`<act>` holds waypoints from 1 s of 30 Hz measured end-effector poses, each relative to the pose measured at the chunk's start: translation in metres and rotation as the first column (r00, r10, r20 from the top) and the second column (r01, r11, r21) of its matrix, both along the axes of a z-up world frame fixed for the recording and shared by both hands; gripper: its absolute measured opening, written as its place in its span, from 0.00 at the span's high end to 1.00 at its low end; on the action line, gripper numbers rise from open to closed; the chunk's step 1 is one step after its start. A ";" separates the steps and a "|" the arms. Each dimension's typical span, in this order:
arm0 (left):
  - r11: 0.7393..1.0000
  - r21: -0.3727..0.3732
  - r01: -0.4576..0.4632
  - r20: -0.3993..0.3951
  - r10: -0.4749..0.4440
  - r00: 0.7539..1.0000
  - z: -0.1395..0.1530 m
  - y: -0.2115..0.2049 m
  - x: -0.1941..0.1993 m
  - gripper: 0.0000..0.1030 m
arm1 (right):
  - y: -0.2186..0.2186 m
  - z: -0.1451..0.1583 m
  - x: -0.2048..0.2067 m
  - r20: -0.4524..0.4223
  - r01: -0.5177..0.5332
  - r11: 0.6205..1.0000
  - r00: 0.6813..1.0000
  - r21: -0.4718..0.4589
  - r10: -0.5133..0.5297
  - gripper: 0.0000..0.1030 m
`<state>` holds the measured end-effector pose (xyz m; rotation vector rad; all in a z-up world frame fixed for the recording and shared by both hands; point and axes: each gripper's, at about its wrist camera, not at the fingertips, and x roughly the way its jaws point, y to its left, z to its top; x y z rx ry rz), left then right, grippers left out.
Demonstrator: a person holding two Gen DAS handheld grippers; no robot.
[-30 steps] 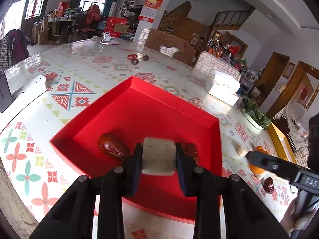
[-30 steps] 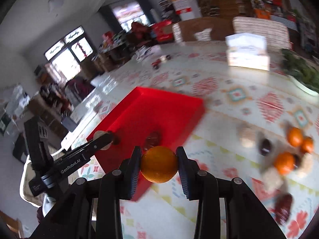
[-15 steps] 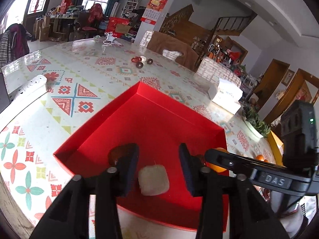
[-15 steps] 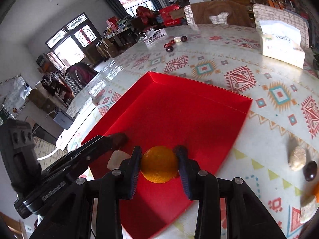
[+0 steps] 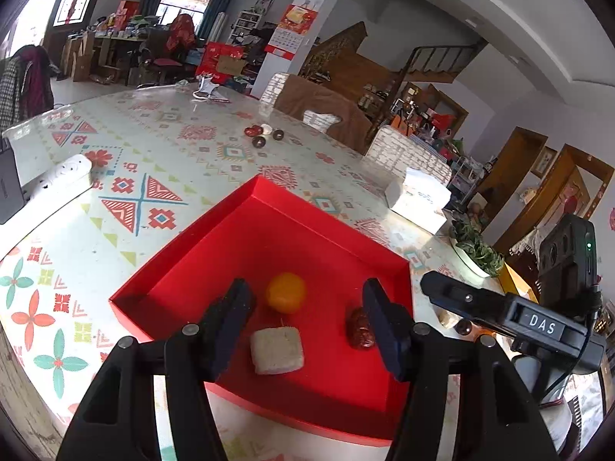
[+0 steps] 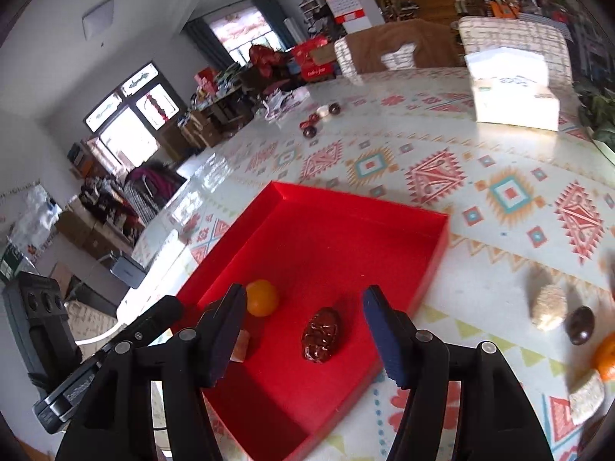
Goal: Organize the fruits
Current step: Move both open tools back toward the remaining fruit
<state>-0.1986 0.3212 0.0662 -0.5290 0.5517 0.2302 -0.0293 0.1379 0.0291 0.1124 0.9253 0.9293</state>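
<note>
A shallow red tray [image 5: 292, 223] lies on the patterned table. In it lie an orange [image 5: 286, 297], a beige square cake [image 5: 276, 349] and a dark red date [image 5: 359, 328]. My left gripper [image 5: 307, 326] is open and empty, raised above the tray's near part. My right gripper [image 6: 303, 330] is open and empty above the same tray [image 6: 346, 223], with the date [image 6: 321, 334] between its fingers and the orange [image 6: 261, 297] by its left finger. The right gripper's body [image 5: 511, 315] shows at the right in the left wrist view.
Loose items lie on the table right of the tray: a beige cake [image 6: 547, 307], a dark fruit [image 6: 580, 324], an orange [image 6: 607, 355] and another cake [image 6: 586, 399]. A tissue box [image 6: 513, 92] and small round pieces [image 6: 319, 117] sit farther back. A white power strip [image 5: 57, 176] lies at the left.
The left gripper opened and dropped the beige cake into the tray, then lifted. The right gripper carried the orange over the tray, released it there and opened wide.
</note>
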 end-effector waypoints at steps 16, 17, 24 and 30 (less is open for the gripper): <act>0.993 0.066 0.100 0.004 -0.100 0.995 0.025 -0.078 0.008 0.30 | -0.095 0.009 -0.006 -0.016 0.114 0.990 0.993 0.081 -0.113 0.31; 0.992 0.067 0.111 0.003 -0.111 0.994 0.026 -0.084 0.010 0.30 | -0.102 0.009 -0.006 -0.018 0.125 0.989 0.992 0.085 -0.124 0.30; 0.980 0.078 0.181 -0.020 -0.180 0.983 0.028 -0.123 0.025 0.29 | -0.165 0.006 -0.003 -0.029 0.201 0.974 0.980 0.105 -0.199 0.30; 0.968 0.099 0.230 -0.049 -0.226 0.973 0.026 -0.154 0.037 0.29 | -0.237 0.001 0.005 -0.020 0.294 0.950 0.956 0.105 -0.294 0.30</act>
